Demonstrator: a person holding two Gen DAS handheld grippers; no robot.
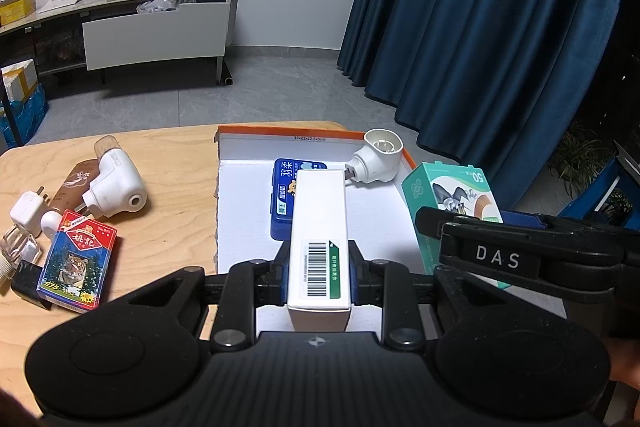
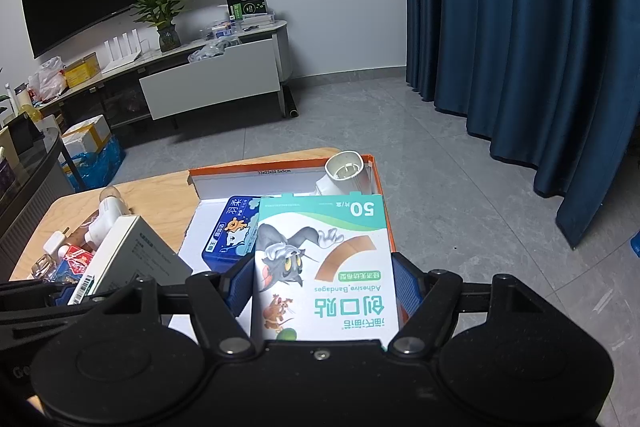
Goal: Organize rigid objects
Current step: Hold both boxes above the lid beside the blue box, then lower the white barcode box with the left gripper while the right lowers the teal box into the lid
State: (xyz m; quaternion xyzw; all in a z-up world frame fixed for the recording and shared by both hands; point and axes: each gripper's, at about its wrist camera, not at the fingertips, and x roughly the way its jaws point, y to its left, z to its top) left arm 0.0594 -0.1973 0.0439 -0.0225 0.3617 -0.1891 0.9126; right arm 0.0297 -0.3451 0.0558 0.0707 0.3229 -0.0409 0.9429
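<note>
Wooden table (image 1: 160, 155) carried the loose pile at far left: white charger plug (image 1: 25, 213), clear block (image 1: 18, 245), black adapter (image 1: 30, 281), tiger-print card pack (image 1: 76, 263), brown tube (image 1: 74, 183) and a white plug-in device (image 1: 116, 183) lying on its side. Right of those sat the orange-edged cardboard tray (image 1: 240, 195), white inside, with a blue tin (image 1: 282, 203) flat on its floor and a second white plug-in device (image 1: 376, 157) in the far right corner. Left gripper (image 1: 319, 277) was clenched on a long white box (image 1: 319, 239) with a barcode label, held above the tray, overlapping the blue tin in view. Further right, right gripper (image 2: 323, 291) was clamped on both side edges of a teal bandage box (image 2: 324, 259), over the tray's right edge. Blue curtain (image 1: 480, 27) hung behind
</note>
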